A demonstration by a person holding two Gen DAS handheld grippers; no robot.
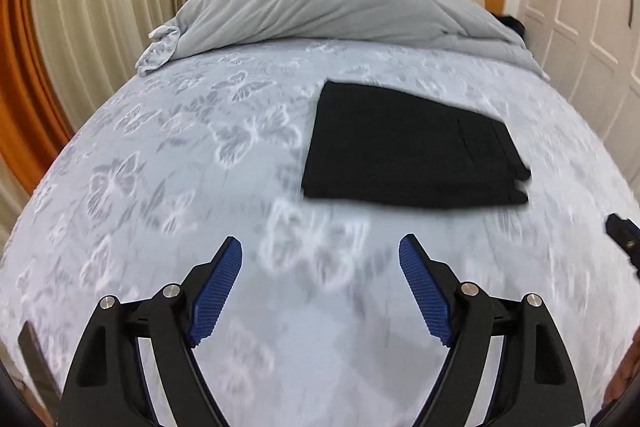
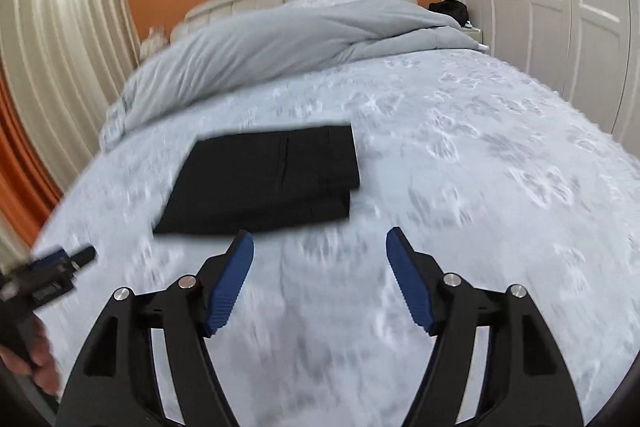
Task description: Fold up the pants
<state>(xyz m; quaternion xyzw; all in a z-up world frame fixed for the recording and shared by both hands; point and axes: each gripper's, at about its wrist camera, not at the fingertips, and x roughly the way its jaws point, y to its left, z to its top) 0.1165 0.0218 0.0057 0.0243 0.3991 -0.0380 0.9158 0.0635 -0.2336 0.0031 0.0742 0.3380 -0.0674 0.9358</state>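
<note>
we see the black pants (image 1: 408,151) lying flat on the bed (image 1: 160,167), already folded into a compact, layered rectangle, with the rolled grey duvet (image 1: 320,7) well beyond them near the headboard. our left gripper (image 1: 320,291) hangs over bare bedspread with its blue pads spread apart and nothing between them; the pants lie ahead of it and off to its right. our right gripper (image 2: 320,283) is also apart and empty, and the pants lie ahead and to its left, their near edge just beyond its left fingertip (so we judge the right one nearer). the bundle sits between the two grippers, its long axis running roughly across the bed, side to side. the stacked, stepped ends point toward the right side; the smooth edge faces left. we judge the folding essentially done, with neither gripper touching the cloth.
</note>
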